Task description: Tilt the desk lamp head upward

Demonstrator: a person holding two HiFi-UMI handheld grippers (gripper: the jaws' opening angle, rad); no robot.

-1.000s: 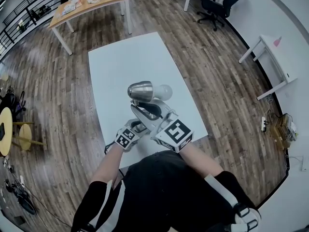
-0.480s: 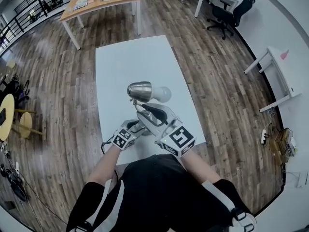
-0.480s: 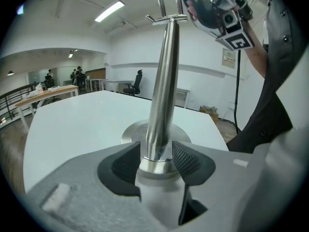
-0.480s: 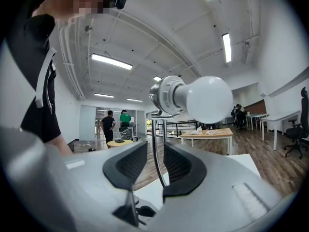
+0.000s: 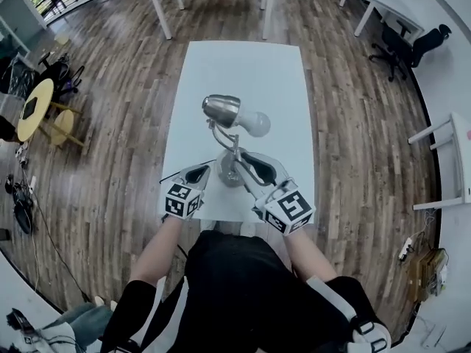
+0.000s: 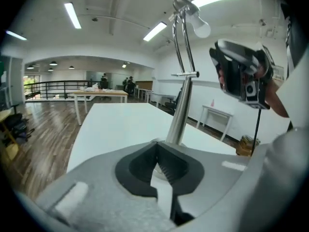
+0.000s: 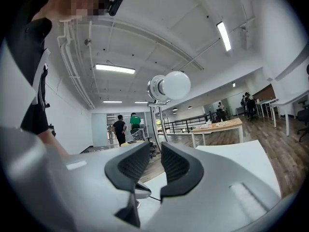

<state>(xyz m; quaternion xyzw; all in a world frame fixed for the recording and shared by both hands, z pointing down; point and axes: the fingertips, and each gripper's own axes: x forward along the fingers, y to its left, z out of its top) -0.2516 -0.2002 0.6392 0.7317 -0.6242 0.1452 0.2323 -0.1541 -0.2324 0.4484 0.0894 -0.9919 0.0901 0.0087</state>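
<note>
Left gripper (image 6: 155,151) fingers pressed together, empty. Right gripper (image 7: 155,149) fingers part spread, just been closing, nothing between. Both lower centre by the base. Silver metal desk lamp head (image 5: 220,109) with round white bulb (image 5: 254,122), frame centre on white rectangular desk (image 5: 246,68), untouched and roughly level. Tilt likely still to do.

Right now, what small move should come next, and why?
Probably raise the right gripper toward the lamp head: its jaws, which have just been closing, stand apart with nothing between them, down near the base, while the head sits higher up, ungripped.
</note>
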